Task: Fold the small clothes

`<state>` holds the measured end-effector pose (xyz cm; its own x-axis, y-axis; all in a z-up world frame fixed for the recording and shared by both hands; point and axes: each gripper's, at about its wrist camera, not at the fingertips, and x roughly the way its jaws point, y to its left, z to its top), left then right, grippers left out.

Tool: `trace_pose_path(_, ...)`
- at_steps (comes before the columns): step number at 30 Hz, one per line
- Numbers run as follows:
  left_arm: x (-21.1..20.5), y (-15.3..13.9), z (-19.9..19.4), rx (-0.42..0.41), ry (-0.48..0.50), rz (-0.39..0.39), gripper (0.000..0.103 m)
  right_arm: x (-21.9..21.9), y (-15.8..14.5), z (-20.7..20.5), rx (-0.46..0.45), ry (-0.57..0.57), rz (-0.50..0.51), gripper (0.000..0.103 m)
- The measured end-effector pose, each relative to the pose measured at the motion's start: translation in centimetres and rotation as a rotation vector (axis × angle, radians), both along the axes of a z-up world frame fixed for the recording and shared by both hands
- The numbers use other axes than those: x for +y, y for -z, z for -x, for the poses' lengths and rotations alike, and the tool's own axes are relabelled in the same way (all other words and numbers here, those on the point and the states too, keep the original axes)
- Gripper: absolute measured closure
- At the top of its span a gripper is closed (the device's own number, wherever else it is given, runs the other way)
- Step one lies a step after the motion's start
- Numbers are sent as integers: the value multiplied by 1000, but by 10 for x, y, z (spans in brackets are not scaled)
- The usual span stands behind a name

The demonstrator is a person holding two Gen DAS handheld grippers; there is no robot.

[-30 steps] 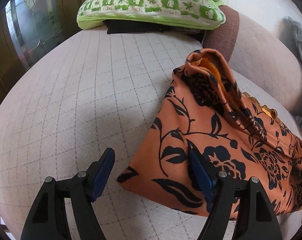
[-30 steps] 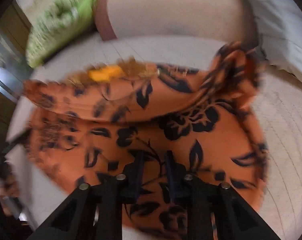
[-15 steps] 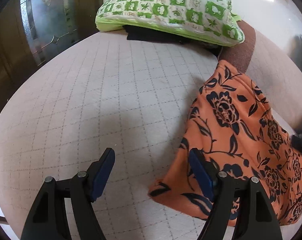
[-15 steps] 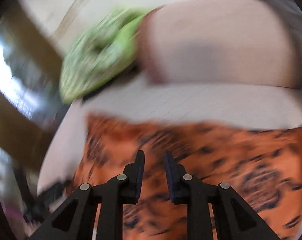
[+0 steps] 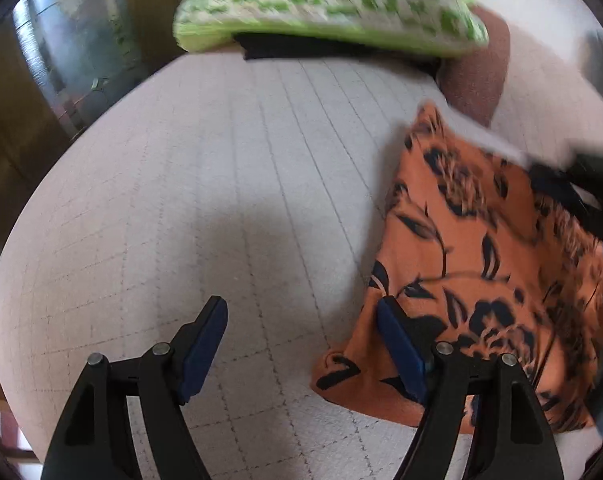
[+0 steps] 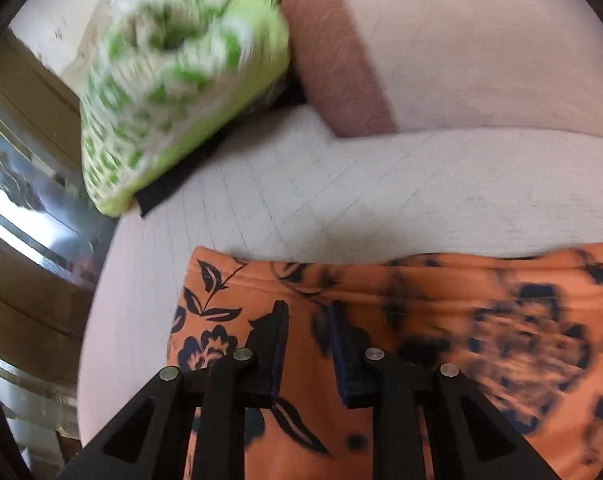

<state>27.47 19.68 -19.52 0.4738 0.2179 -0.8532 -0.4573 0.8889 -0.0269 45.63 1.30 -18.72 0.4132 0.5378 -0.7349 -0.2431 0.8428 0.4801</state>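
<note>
Since a second ago the orange floral garment [image 5: 473, 280] has been folded flat on the sofa cushion [image 5: 221, 200]. Beyond lies a green pillow [image 5: 325, 4]. Left claw [image 5: 301, 344] gapes wide beside its edge; right claw [image 6: 308, 354], narrow and gripping nothing, hovers above it.

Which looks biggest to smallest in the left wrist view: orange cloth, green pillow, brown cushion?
1. orange cloth, though it lies nearest the camera, which inflates it.
2. green pillow, partly cut off by the frame top.
3. brown cushion, only an end showing, so its true size is unclear.
</note>
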Motion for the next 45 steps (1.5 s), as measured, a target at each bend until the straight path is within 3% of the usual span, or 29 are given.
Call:
trace_pose_path(4, -14, -22, 5, -71, 37, -72, 25, -72, -29, 36, -63, 28, 20, 80)
trace_pose_path(7, -28, -23, 3, -77, 91, -67, 24, -154, -37, 68, -59, 125, 97, 80)
trace_pose_path(9, -41, -15, -4, -44, 135, -42, 23, -206, -29, 84, -29, 202, 146, 80)
trace_pose_path(12, -53, 6, -18, 68, 152, -40, 23, -277, 7, 93, 82, 340, 213, 80)
trace_pose_path(15, -53, 3, -15, 80, 110, -34, 23, -329, 13, 120, 136, 442, 41, 80)
trace_pose_path(18, -66, -22, -4, 6, 102, -25, 23, -337, -21, 162, 3, 397, -36, 80)
trace_pose_path(23, -116, -59, 18, -94, 185, -55, 22, -326, -52, 232, -119, 351, -74, 78)
trace_pose_path(25, -136, -68, 27, -122, 223, -75, 22, -318, -55, 261, -153, 331, -65, 71)
trace_pose_path(26, -150, -74, 34, -145, 247, -100, 21, -311, -54, 269, -168, 322, -47, 63)
trace_pose_path(27, -158, -78, 38, -161, 259, -118, 21, -307, -56, 281, -186, 318, -23, 47)
trace_pose_path(29, -172, -86, 48, -193, 268, -156, 21, -302, -57, 289, -202, 313, -48, 38)
trace_pose_path(38, -176, -106, 74, -256, 208, -175, 20, -291, -49, 301, -188, 253, -150, 38)
trace_pose_path(45, -182, -105, 74, -256, 226, -177, 20, -295, -55, 307, -212, 258, -189, 38)
